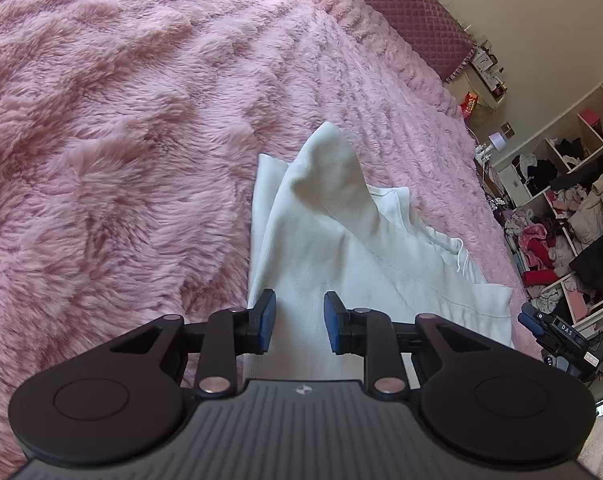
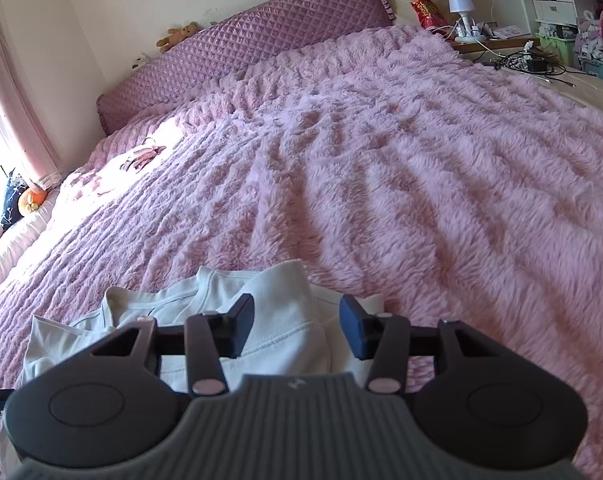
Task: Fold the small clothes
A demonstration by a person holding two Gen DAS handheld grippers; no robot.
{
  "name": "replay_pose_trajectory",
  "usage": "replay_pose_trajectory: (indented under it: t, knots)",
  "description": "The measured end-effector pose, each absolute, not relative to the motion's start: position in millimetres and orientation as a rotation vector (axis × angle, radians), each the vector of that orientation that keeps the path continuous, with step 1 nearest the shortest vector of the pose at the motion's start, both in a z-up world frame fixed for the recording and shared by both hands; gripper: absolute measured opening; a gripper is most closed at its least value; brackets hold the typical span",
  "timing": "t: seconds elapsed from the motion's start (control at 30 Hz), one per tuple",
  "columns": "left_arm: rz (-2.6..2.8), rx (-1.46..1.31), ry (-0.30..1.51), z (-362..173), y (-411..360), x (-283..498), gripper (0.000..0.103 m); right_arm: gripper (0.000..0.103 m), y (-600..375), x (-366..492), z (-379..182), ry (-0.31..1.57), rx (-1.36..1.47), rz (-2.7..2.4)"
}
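A small white hooded garment (image 1: pixel 321 232) lies rumpled on the pink fluffy blanket (image 1: pixel 121 120), its hood bunched up and a drawstring showing at its right side. My left gripper (image 1: pixel 300 320) is open, its blue pads (image 1: pixel 267 320) either side of the garment's near end just above the cloth. In the right wrist view the same garment (image 2: pixel 277 320) lies under my right gripper (image 2: pixel 297 326), which is open over a raised fold. The right gripper also shows in the left wrist view (image 1: pixel 553 332) at the garment's right edge.
A quilted purple headboard (image 2: pixel 261 44) runs along the far side of the bed. A nightstand with a lamp (image 2: pixel 463 12) and cables stands at the right. Open shelves with piled clothes (image 1: pixel 561 220) stand beside the bed. A small pink item (image 2: pixel 141 156) lies near the window.
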State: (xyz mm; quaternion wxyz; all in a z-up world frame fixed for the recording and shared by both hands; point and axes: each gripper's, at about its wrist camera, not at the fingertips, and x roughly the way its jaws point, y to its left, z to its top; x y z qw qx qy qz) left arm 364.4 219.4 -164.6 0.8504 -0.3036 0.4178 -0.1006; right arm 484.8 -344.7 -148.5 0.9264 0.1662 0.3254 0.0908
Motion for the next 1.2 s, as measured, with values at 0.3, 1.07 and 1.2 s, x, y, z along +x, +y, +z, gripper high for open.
replay_pose_trajectory:
  t: [0.3, 1.07, 1.2]
  knots:
    - [-0.247, -0.636, 0.873, -175.4, 224.4, 367.6, 0.031, 0.003, -321.9, 520.4, -168.9, 0.688, 0.28, 0.207]
    - [-0.345, -0.569, 0.779, -142.4, 230.5, 255.0, 0.031, 0.037, -383.4, 325.6, -142.3, 0.798, 0.296, 0.326]
    - [-0.315, -0.551, 0.804, -147.9, 234.5, 242.7, 0.031, 0.038, -387.6, 303.5, -160.4, 0.825, 0.289, 0.289]
